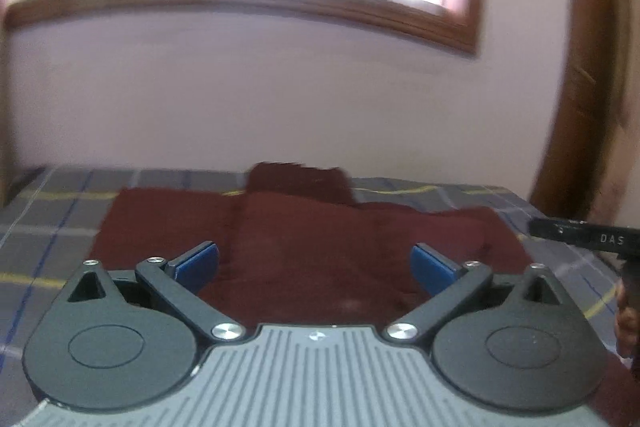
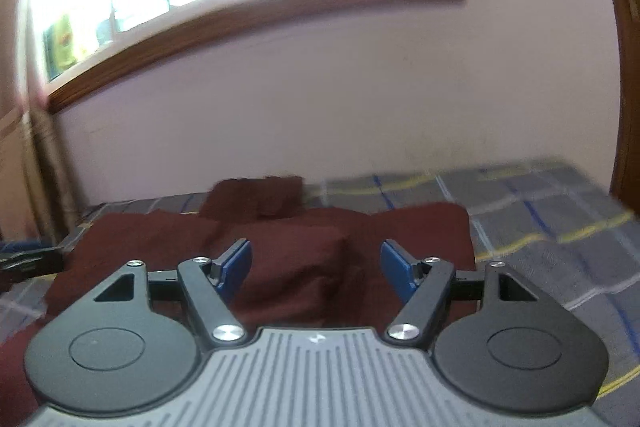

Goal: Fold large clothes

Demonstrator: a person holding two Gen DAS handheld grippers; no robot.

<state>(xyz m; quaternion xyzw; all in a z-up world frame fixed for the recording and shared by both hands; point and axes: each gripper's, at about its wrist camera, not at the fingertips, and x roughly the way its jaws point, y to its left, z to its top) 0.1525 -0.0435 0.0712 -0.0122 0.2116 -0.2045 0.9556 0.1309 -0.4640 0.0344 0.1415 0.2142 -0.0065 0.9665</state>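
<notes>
Nearest your left lens, the left gripper sits level and low over the bed, its two blue pads spread wide with nothing between them. Between and beyond the fingers lies the maroon garment, spread on the grey plaid bedsheet. It reaches from about 10 o'clock across to 2 o'clock in that view. A darker flap of the same cloth stands up at 12 o'clock against the pale wall; motion blur makes it hard to say whether that is a sleeve or a folded edge.

At 3 o'clock in the left view you can see the black body of your right tool, held at much the same height. Part of the hand gripping it shows just below, at the frame's edge.

Your right gripper is also held nearly flat, rolled slightly so the window frame slants across the top. Its blue pads stand well apart and hold nothing. The garment fills the space ahead of them, with bare plaid sheet running off toward 2 and 3 o'clock. At 9 o'clock a dark shape shows at the edge, too blurred to name.

Neither gripper touches the cloth as far as these views show; both hover just above its near edge.
</notes>
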